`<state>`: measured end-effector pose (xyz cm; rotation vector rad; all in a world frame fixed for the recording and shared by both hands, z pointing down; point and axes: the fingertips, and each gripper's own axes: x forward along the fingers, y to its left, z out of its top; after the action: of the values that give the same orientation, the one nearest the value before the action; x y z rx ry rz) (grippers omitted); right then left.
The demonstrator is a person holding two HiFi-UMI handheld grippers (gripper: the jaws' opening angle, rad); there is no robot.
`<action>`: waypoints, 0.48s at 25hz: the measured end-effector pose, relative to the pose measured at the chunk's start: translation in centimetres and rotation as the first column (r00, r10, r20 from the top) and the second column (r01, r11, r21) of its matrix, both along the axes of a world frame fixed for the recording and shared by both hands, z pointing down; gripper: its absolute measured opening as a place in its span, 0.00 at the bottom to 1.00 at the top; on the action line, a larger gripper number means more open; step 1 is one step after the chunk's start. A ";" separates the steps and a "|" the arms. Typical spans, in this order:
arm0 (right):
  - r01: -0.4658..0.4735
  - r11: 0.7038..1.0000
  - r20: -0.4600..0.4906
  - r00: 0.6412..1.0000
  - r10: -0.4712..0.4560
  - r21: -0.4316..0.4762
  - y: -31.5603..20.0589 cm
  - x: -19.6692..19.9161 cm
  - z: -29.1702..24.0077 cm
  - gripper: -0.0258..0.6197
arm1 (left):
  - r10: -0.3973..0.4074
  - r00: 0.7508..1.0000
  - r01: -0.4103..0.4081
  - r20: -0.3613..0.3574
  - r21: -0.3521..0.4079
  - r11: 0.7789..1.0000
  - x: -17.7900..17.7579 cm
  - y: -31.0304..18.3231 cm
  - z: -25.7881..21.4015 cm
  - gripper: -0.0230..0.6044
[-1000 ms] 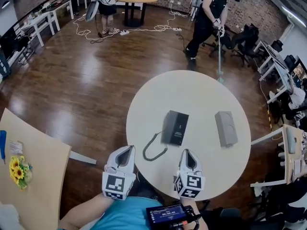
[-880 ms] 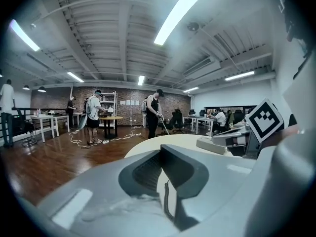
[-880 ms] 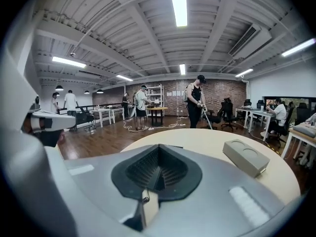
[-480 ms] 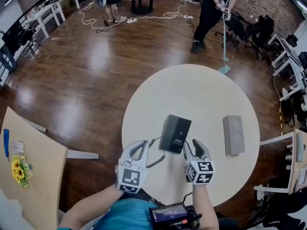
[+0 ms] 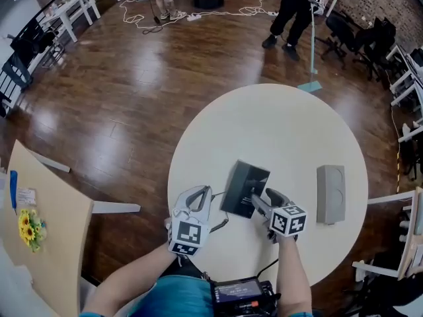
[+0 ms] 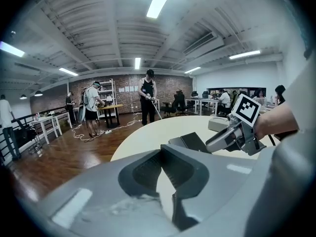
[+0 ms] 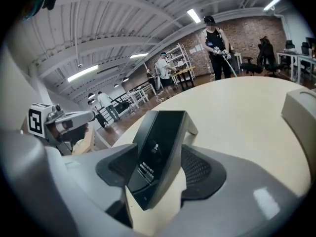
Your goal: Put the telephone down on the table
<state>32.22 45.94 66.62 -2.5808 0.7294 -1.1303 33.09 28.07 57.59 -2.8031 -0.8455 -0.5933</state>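
The right hand-held gripper [image 5: 256, 202] is held low over the near part of the desk [image 5: 277, 124], and its jaws have just been opening; they are seen spread apart with the near end of the telephone [image 5: 243, 187] between them, the pads not plainly pressed on it. The telephone, a dark flat slab, is found on the desk near the middle of its near half, tilted in the right gripper view with its far end propped on a small foot. The left hand-held gripper [image 5: 200, 195] is held just beside the telephone's left edge, its jaws brought together at the tips with nothing between them. A grey box [image 5: 330, 193] is laid flat on the desk, well apart to the telephone's right. The round desk is set on a dark wooden floor [image 5: 132, 91]. A second desk with yellow flowers [image 5: 30, 226] is seen at the left edge, and a person [image 5: 297, 5] with a long pole is seen far beyond.
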 end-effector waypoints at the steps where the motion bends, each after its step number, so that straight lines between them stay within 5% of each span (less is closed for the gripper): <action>1: 0.015 1.000 0.015 1.000 -0.015 0.014 -0.1 0.2 0.5 0.45 | 0.001 1.000 -0.001 0.012 -0.001 1.000 0.3 0.4 0.4 0.06; 8: 0.047 0.977 0.117 0.990 -0.073 0.208 -0.5 1.4 2.8 0.48 | 0.037 0.998 -0.037 0.059 -0.004 0.999 1.0 3.4 2.5 0.06; 12: 0.116 0.962 0.148 0.977 -0.156 0.246 -1.6 1.5 3.3 0.49 | 0.040 0.995 -0.040 0.089 -0.005 0.999 0.8 3.5 3.3 0.06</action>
<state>33.70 44.37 69.95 -2.2389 0.9516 -1.2011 33.92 31.56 60.91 -2.7739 -0.9175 -0.7163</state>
